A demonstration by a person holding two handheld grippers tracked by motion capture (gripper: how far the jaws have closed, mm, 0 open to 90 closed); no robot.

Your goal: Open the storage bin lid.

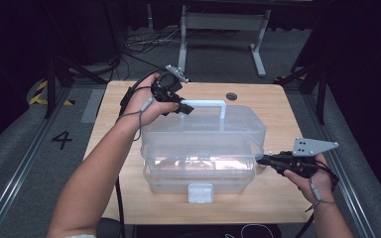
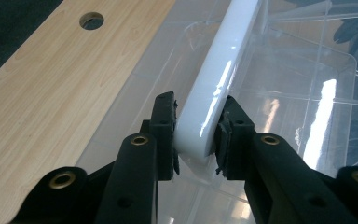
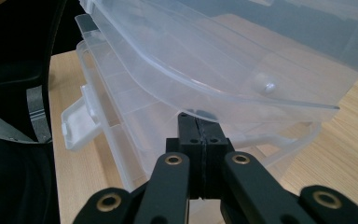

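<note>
A clear plastic storage box with stacked trays (image 1: 201,153) sits in the middle of a light wooden table (image 1: 273,198), its lid raised off the lower trays. The long white plastic carry handle (image 1: 204,103) on its top is clamped between the pads of the left gripper (image 2: 197,135), near the handle's end. The right gripper (image 3: 200,135) has its jaws pressed together with nothing between them, tips against the box's right side just under the raised lid's rim. A white latch (image 1: 200,193) hangs at the box's front. A round hole (image 1: 231,96) pierces the table behind.
</note>
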